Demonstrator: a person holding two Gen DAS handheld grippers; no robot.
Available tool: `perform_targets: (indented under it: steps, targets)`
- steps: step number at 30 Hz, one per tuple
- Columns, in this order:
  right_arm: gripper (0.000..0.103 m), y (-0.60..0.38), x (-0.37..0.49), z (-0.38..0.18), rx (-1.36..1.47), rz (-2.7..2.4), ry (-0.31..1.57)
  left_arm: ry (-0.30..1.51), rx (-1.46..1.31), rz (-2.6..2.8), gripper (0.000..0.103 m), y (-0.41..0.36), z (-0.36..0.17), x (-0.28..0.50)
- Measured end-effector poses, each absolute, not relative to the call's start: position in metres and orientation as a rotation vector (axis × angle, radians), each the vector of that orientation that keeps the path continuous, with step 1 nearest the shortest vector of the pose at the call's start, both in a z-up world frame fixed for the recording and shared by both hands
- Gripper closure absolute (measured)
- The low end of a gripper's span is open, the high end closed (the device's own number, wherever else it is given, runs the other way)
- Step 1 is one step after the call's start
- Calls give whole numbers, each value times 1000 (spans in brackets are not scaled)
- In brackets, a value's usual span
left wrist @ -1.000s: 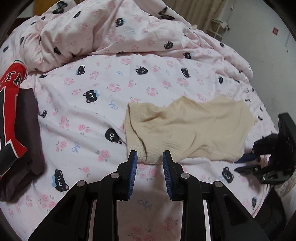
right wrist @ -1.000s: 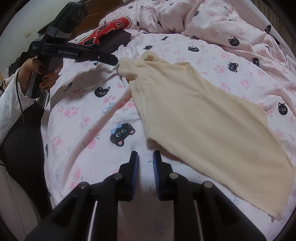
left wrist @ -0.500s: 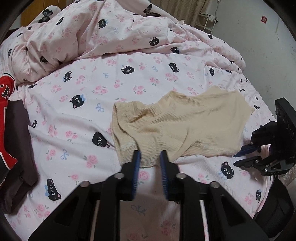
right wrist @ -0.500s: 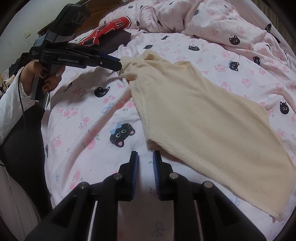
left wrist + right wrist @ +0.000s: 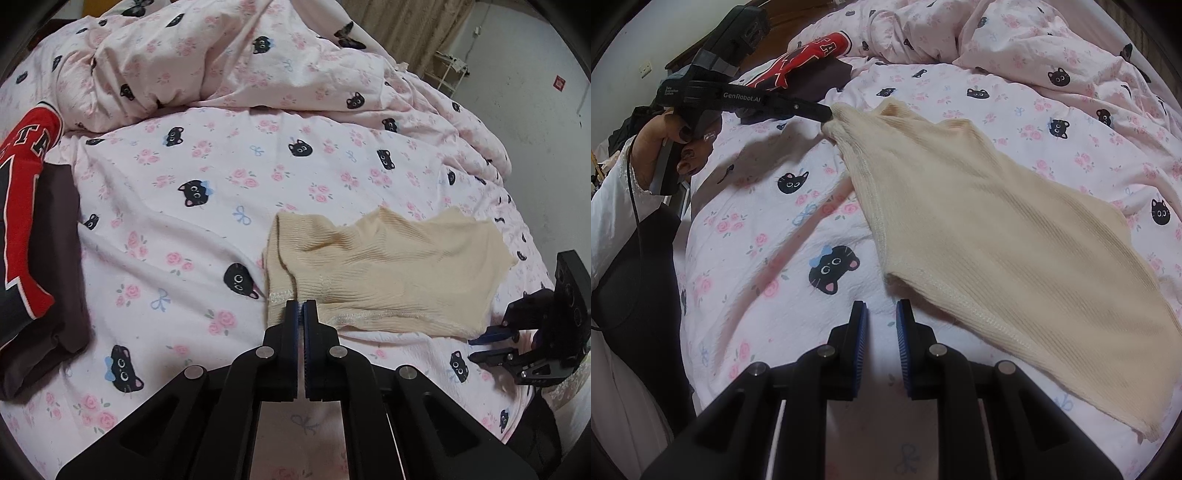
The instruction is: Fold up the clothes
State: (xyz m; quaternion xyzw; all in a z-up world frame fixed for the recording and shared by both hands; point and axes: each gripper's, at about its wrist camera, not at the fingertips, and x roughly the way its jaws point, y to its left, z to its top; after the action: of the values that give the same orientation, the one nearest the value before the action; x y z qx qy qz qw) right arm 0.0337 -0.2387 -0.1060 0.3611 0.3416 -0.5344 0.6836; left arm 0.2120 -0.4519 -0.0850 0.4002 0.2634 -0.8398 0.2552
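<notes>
A cream ribbed knit top (image 5: 388, 269) lies on the pink cat-print bedsheet (image 5: 177, 229). My left gripper (image 5: 300, 306) is shut on the top's near hem corner. In the right wrist view the left gripper (image 5: 827, 112) pinches that corner and lifts it slightly, and the cream top (image 5: 997, 240) spreads to the right. My right gripper (image 5: 882, 314) is open and empty, just off the top's near edge. It also shows in the left wrist view (image 5: 491, 343) at the right, beside the garment's far end.
A folded red and black garment on dark clothing (image 5: 29, 236) sits at the left, also far back in the right wrist view (image 5: 812, 55). A rumpled pink duvet (image 5: 229, 59) is piled behind. A wall and a rack (image 5: 450, 70) stand beyond the bed's right edge.
My left gripper moved forward onto the top's hem corner and closed on it. The right gripper stayed open in place.
</notes>
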Motion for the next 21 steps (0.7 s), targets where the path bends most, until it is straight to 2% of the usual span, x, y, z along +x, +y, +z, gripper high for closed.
perform_targets:
  steps: [10,12,17,21]
  targets:
    - [85,-238,34,-107,815,-1193,765,666,1211,-2193,100,-453,-100,203]
    - [85,-238,33,-107,817,-1192,764,696,1130,-2205,95,-460,-87,210]
    - [85,-237,33,-108,813,-1192,768,816,883,-2265,50,-486,-57,222]
    - [85,-237,31,-109,820,-1187,757,942,897,-2244,49,-517,-76,196]
